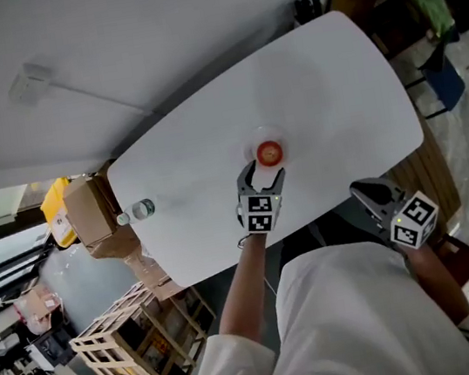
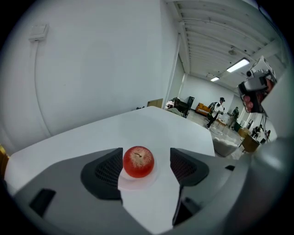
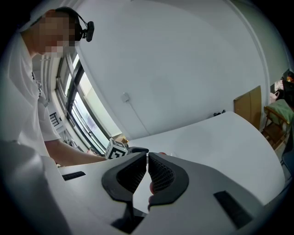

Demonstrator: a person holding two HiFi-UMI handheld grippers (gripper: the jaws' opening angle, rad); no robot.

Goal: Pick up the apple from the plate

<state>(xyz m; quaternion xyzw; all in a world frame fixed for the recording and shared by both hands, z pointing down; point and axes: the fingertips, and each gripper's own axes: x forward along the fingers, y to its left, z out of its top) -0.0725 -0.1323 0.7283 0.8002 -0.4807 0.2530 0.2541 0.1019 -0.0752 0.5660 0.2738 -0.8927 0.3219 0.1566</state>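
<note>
Bright, even indoor light; ceiling strip lights point(image 2: 238, 65) and a window point(image 3: 81, 112) blow out slightly, shadows on the white bench point(image 1: 205, 169) are faint. Both gripper views fisheye hard with dark corners; apple point(image 2: 138, 161) sharp, far background soft.

White table point(image 1: 332, 78), plate point(image 2: 137, 182), clear bottle point(image 1: 137, 211)

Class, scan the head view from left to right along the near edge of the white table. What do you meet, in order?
In order: cardboard box → plastic bottle → apple → right gripper.
</note>
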